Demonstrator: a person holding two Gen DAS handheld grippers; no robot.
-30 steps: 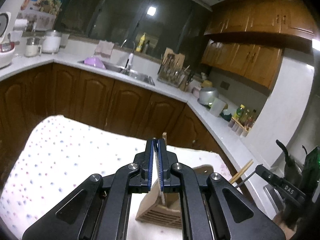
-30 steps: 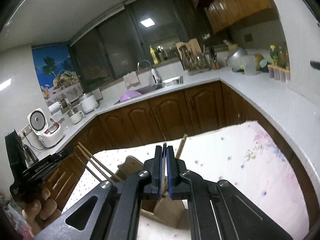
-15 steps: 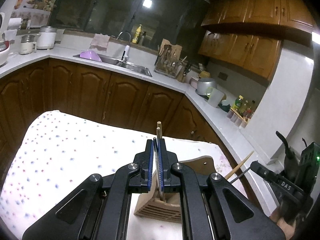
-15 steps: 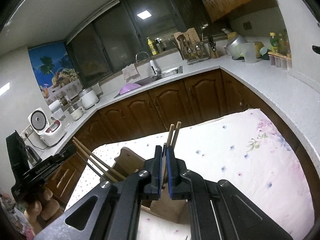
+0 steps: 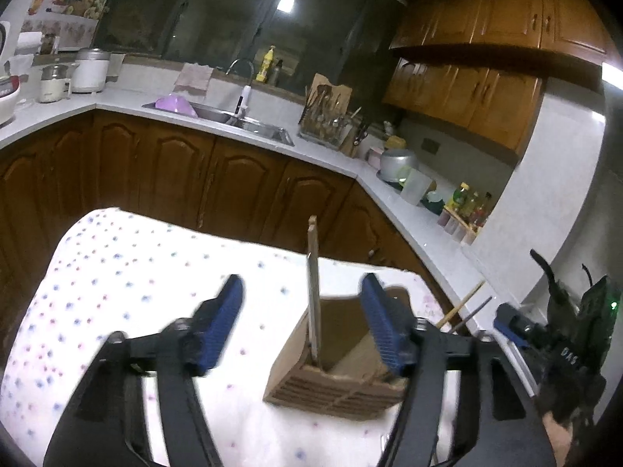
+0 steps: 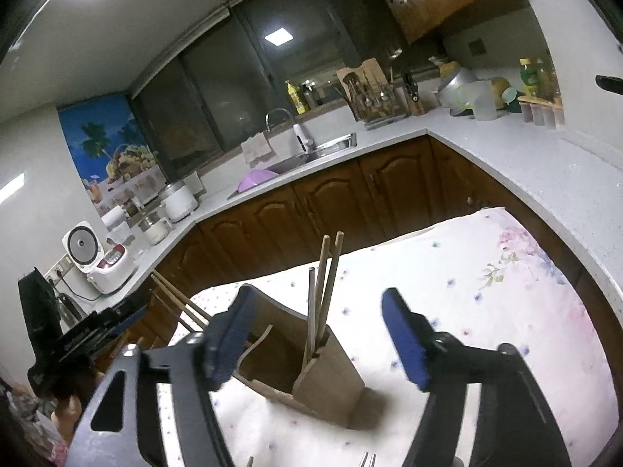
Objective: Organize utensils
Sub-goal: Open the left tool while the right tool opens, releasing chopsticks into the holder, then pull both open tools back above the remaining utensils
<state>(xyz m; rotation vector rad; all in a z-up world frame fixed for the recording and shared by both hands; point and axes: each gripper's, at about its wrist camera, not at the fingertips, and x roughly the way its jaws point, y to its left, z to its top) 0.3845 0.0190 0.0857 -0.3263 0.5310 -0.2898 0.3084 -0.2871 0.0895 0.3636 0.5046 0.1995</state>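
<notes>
Right wrist view shows both tools spread wide and empty, the right tool (image 6: 319,334) and left tool (image 5: 301,325) straddling the wooden holder (image 6: 311,373) on the tabletop (image 6: 486,303), so a careless withdrawal could clip its upright chopsticks (image 6: 325,292) and tip it.

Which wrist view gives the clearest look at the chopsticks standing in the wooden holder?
The right wrist view: the chopsticks rise unobstructed from the wooden holder, showing separate sticks. In the left wrist view they overlap into a single upright strip, with the holder partly behind a finger.
</notes>
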